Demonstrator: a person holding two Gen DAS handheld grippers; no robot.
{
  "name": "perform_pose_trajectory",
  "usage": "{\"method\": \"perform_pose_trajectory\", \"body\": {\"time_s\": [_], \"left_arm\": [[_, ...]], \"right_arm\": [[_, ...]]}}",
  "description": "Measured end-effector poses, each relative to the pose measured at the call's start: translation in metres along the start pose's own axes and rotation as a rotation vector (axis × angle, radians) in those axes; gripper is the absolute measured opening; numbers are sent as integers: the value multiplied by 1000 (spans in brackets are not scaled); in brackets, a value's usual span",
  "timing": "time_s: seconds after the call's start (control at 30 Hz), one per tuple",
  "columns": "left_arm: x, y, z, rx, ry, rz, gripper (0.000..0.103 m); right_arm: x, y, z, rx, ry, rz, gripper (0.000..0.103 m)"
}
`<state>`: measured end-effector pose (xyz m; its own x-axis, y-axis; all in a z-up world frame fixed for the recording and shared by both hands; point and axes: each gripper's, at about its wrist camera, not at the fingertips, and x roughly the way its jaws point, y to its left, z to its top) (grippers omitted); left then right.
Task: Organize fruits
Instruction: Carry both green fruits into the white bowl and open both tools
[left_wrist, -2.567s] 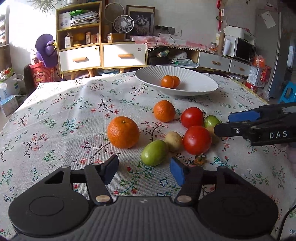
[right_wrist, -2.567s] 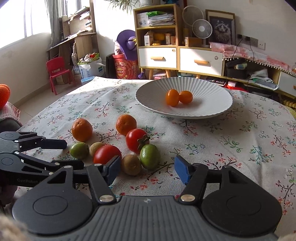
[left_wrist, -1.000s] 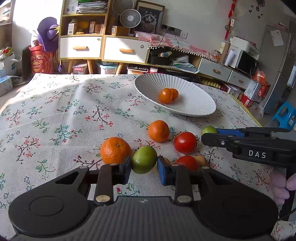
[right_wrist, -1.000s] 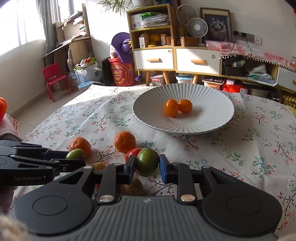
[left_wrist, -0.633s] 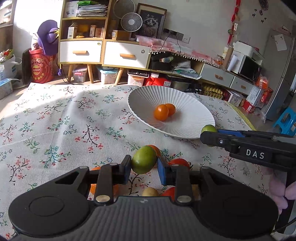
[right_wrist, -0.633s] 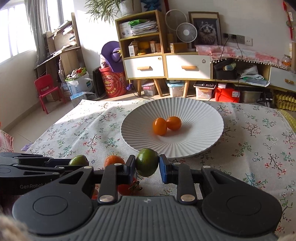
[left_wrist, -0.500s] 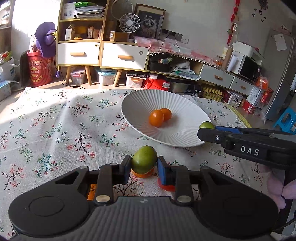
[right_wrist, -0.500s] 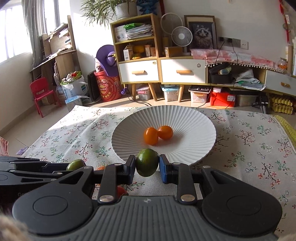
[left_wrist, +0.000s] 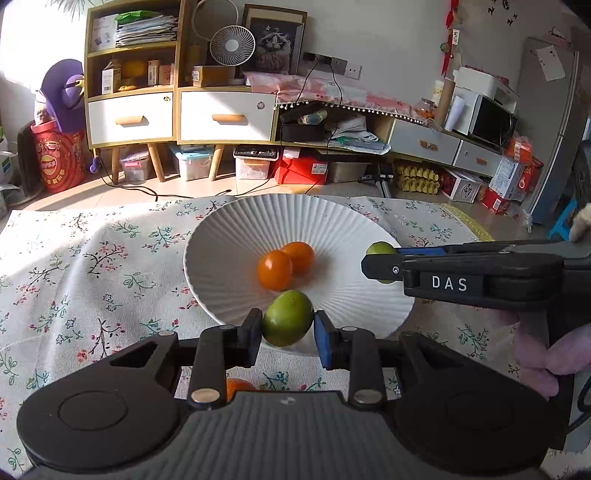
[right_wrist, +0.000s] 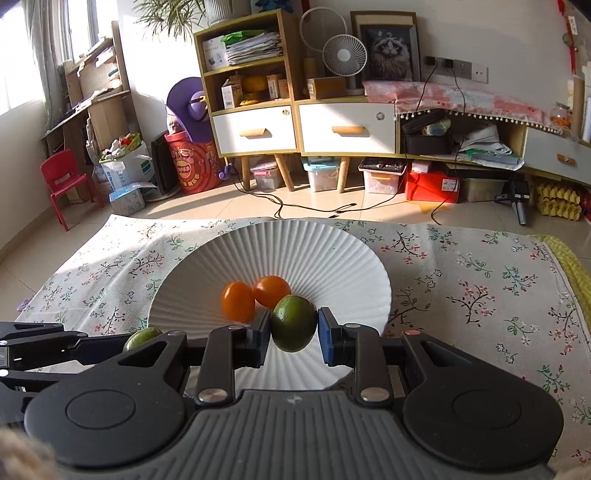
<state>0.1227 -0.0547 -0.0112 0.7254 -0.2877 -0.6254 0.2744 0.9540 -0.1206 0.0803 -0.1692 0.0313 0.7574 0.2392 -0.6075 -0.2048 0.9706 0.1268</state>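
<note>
My left gripper (left_wrist: 288, 328) is shut on a green fruit (left_wrist: 286, 314) and holds it above the near rim of the white ribbed plate (left_wrist: 229, 236). My right gripper (right_wrist: 293, 332) is shut on a second green fruit (right_wrist: 293, 317) over the plate's (right_wrist: 354, 266) near side. Two small orange fruits (left_wrist: 284, 264) lie in the plate's middle and show in the right wrist view (right_wrist: 255, 295) too. The right gripper shows side-on in the left wrist view (left_wrist: 380, 258), holding its green fruit (left_wrist: 380, 248). The left gripper's fruit (right_wrist: 142, 338) shows at the lower left of the right wrist view.
The floral tablecloth (left_wrist: 92, 266) covers the table around the plate. An orange fruit (left_wrist: 238, 387) peeks out under my left gripper. Beyond the table's far edge are the floor, a shelf with drawers (left_wrist: 133, 118) and a red child's chair (right_wrist: 66, 184).
Both grippers closed on green fruits from the pile, lifted them and carried them forward over the plate. The fruit pile has dropped out of view below.
</note>
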Motion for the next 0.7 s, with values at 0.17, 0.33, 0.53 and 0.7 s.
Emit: {"method": "perform_pose_trajectory", "body": {"time_s": [0.17, 0.33, 0.53, 0.7], "left_arm": [[19, -4, 6, 19, 22, 2, 38], [33, -5, 5, 15, 45, 18, 38], [37, -7, 6, 18, 44, 21, 39], [37, -9, 8, 25, 41, 19, 39]], "right_arm": [[11, -5, -1, -34, 32, 4, 25], [17, -8, 1, -51, 44, 14, 25], [22, -9, 1, -57, 52, 15, 25], [21, -10, 2, -56, 57, 21, 25]]}}
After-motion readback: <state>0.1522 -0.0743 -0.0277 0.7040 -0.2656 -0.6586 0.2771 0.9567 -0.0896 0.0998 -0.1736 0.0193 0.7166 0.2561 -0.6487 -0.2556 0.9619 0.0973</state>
